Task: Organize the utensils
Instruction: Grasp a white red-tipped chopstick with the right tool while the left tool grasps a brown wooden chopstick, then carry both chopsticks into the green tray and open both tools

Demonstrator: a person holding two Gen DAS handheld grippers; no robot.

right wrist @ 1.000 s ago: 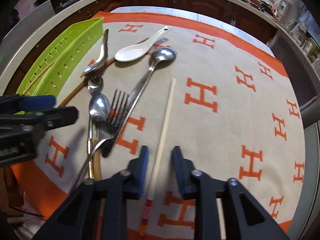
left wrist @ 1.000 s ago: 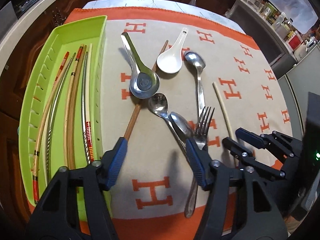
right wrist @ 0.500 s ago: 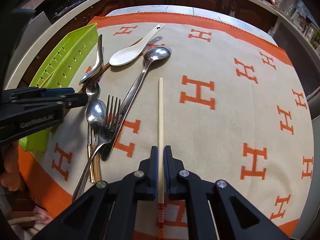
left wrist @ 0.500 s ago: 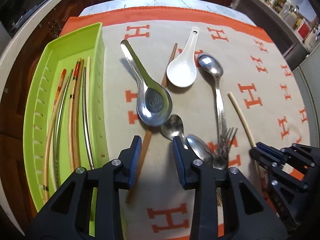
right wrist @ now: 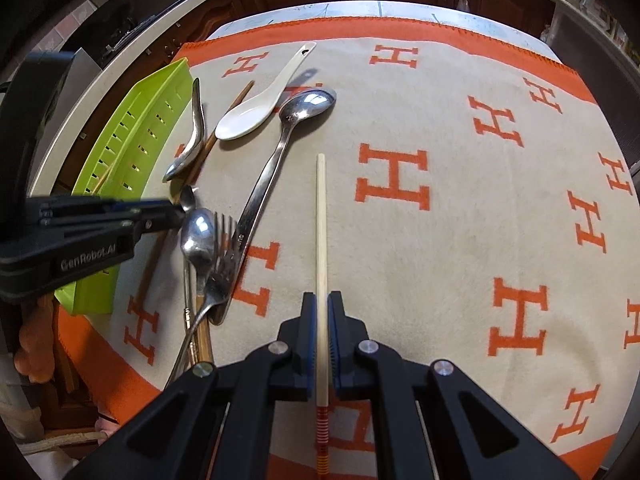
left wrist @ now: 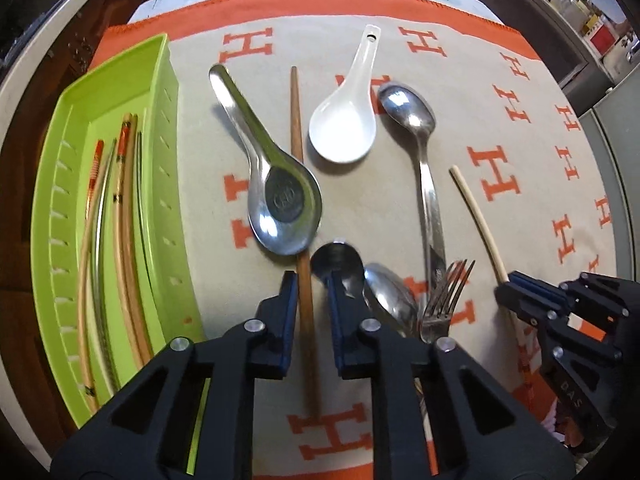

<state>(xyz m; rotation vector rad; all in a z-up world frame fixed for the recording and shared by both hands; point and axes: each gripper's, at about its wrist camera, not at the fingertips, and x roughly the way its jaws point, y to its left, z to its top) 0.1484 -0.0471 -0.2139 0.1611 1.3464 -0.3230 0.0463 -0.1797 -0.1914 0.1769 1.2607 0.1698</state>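
On the orange-and-beige blanket: pale chopstick (right wrist: 321, 240), slim, red-striped at its near end, clamped between right gripper (right wrist: 320, 332) pads. Brown wooden chopstick (left wrist: 302, 240) partly under steel soup spoon (left wrist: 276, 184), lying between left gripper (left wrist: 310, 312) fingers, spread apart, not touching. Green tray (left wrist: 168, 184) just left.

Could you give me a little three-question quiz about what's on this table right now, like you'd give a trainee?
1. True or false: the right gripper is clamped on the pale chopstick.
2. What lies between the left gripper fingers: A) fork, B) brown chopstick, C) white spoon?
3. Fill in: the green tray holds only ____.

Key: 1 true. 2 B; the fingers straddle it with gaps either side. 3 chopsticks.
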